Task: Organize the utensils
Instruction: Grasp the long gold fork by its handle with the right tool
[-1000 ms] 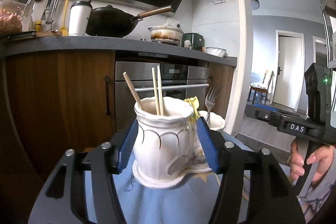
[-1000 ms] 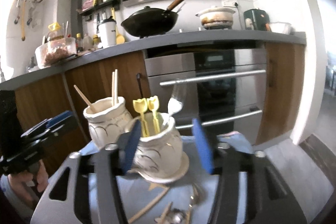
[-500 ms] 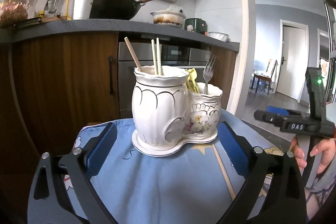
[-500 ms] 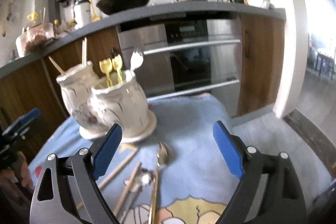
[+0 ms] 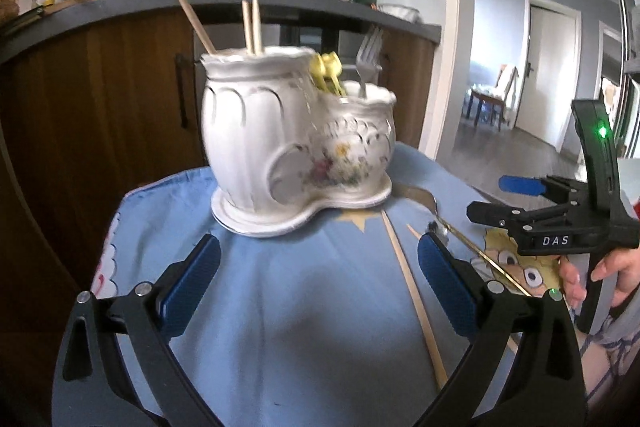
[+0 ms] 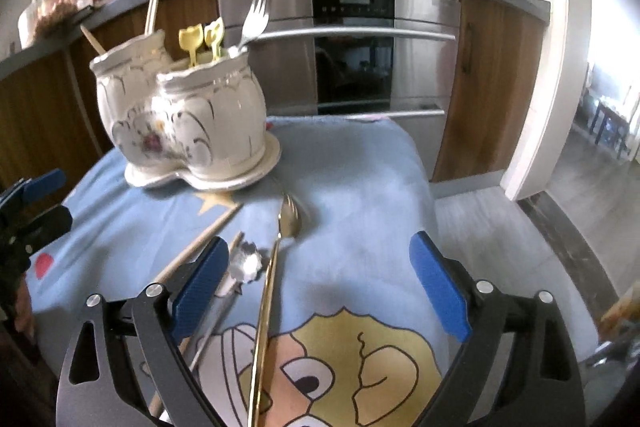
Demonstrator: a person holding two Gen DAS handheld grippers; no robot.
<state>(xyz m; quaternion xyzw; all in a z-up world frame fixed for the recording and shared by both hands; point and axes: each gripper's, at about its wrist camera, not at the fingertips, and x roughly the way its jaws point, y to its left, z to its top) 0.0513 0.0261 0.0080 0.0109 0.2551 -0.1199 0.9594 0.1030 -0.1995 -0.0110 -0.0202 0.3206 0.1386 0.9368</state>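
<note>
Right claw [image 6: 316, 283] spread wide and empty over gold fork [image 6: 268, 311] lying on blue cloth [image 6: 352, 187] near holder [image 6: 188, 123]; best lowered astride handle, pinched mid-length, clear of chopstick [image 6: 200, 243]; left claw [image 5: 318, 273] likewise open, empty.

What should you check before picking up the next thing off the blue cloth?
1. Left gripper empty and open: ok.
2. Right gripper empty and open: ok.
3. Ceramic holder upright on the blue cloth: ok.
4. Gold fork lies loose, partly between the right fingers: ok.
5. Chopstick free on the cloth: ok.
6. Room left in the holder's pots: cannot tell.
</note>
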